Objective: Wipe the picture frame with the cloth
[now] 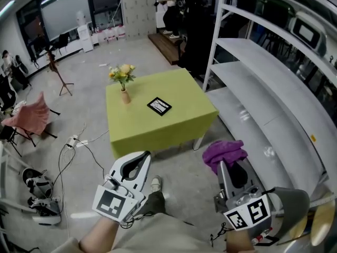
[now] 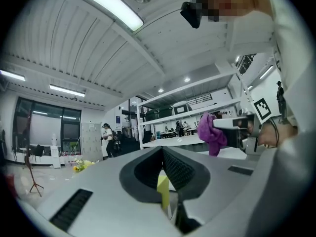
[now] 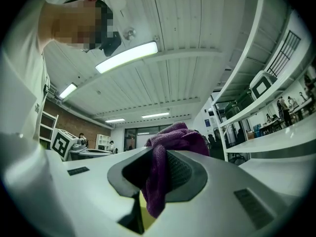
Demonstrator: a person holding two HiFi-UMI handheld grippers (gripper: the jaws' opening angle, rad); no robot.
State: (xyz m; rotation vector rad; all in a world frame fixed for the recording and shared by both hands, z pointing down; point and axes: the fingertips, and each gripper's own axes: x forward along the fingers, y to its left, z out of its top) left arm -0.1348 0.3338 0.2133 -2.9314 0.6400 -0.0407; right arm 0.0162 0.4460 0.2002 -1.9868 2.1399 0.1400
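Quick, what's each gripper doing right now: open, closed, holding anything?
Left gripper: closed, nothing between its jaws.
Right gripper: closed on the purple cloth.

On my feed a grey concrete floor (image 1: 89, 83) spreads out ahead. At twelve o'clock stands a square table (image 1: 174, 125) under a yellow-green cover. White metal shelving (image 1: 253, 83) runs from one to four o'clock. Big dark-framed windows (image 1: 63, 12) fill the wall at ten o'clock. A low wooden platform (image 1: 164, 44) lies at twelve, beyond the table. A chair draped in pink (image 1: 30, 117) sits at nine. Long strip lights (image 2: 106, 4) glow on a white ribbed ceiling (image 3: 187, 28).
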